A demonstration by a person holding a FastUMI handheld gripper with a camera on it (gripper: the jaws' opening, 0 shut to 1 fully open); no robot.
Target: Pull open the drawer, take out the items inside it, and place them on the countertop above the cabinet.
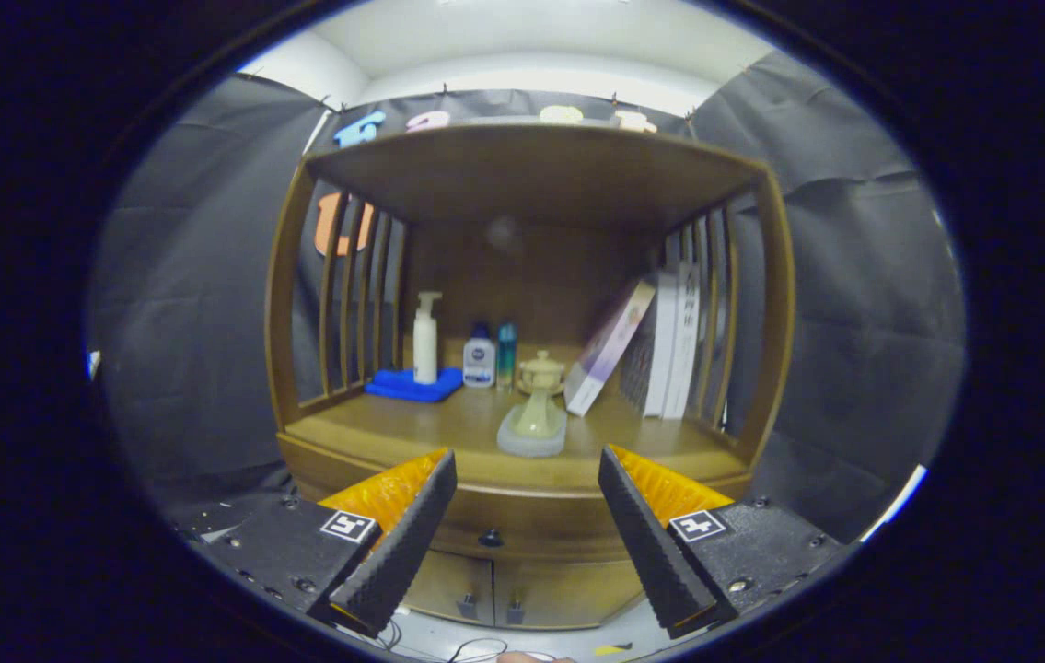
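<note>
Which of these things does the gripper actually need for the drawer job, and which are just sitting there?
Part of the job:
- drawer, shut, with its knob
- countertop above it
- gripper, open, holding nothing

Just sitting there:
- pump bottle on a blue cloth
- two small bottles
- pale ornament
- leaning books
- lower cabinet doors

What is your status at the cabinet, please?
Gripper open, holding nothing. Drawer shut, knob between the fingers, untouched. Countertop carries bottles, books, ornament.
</note>
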